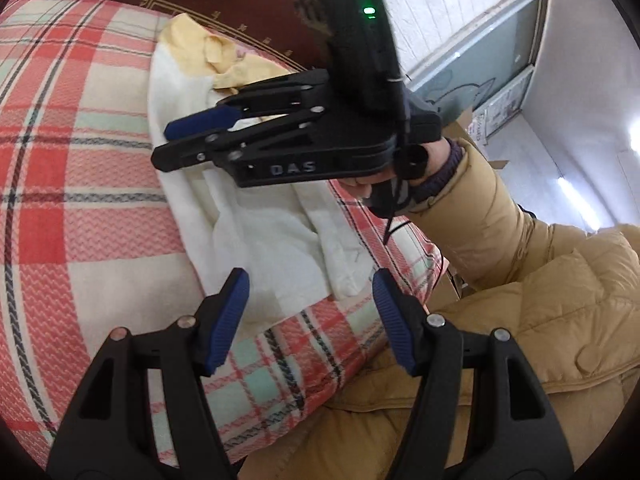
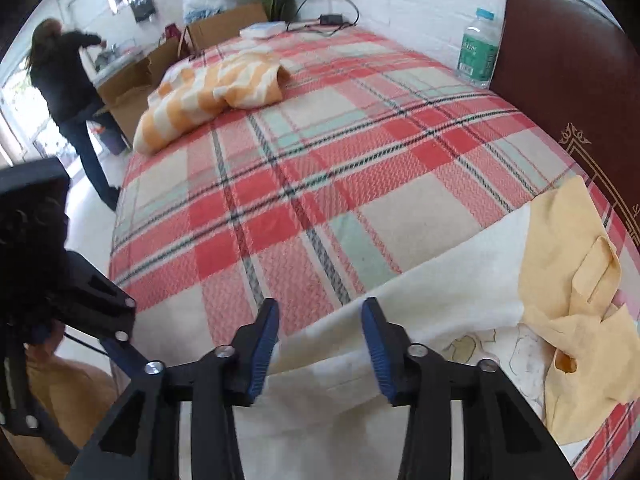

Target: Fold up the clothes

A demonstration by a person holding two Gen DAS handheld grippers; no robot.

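Left gripper (image 1: 310, 300) hovers over the near edge of the bed (image 2: 320, 168), jaws spread wide, nothing between them. Below it the plaid blanket (image 1: 80, 140) and the near end of the white garment (image 1: 272, 232).

Right gripper (image 1: 188, 142) is seen side-on from the left wrist view, held by a hand (image 1: 384, 184) in a tan padded sleeve (image 1: 492, 220), pointing out across the bed above the garment. In that view the jaws look nearly together; its own camera shows them (image 2: 320, 352) parted with a clear gap, nothing gripped, white cloth beneath.

White garment lies flat along the bed edge closest to the person, long axis running along that edge. Its far end, with yellow collar or sleeve parts (image 2: 576, 280), is bunched beside the dark red headboard (image 2: 568, 80). A faint printed outline shows on the white fabric; can't make out what it is.

A second garment, orange and white striped (image 2: 208, 92), lies crumpled on the far side of the bed, well apart from both grippers. A water bottle (image 2: 478, 48) stands beside the headboard.

The white garment's near end is cut off by the right gripper's body in the right wrist view. Left gripper's housing (image 2: 60, 280) fills that view's left edge, blurred. Another person (image 2: 68, 92) stands in the background.
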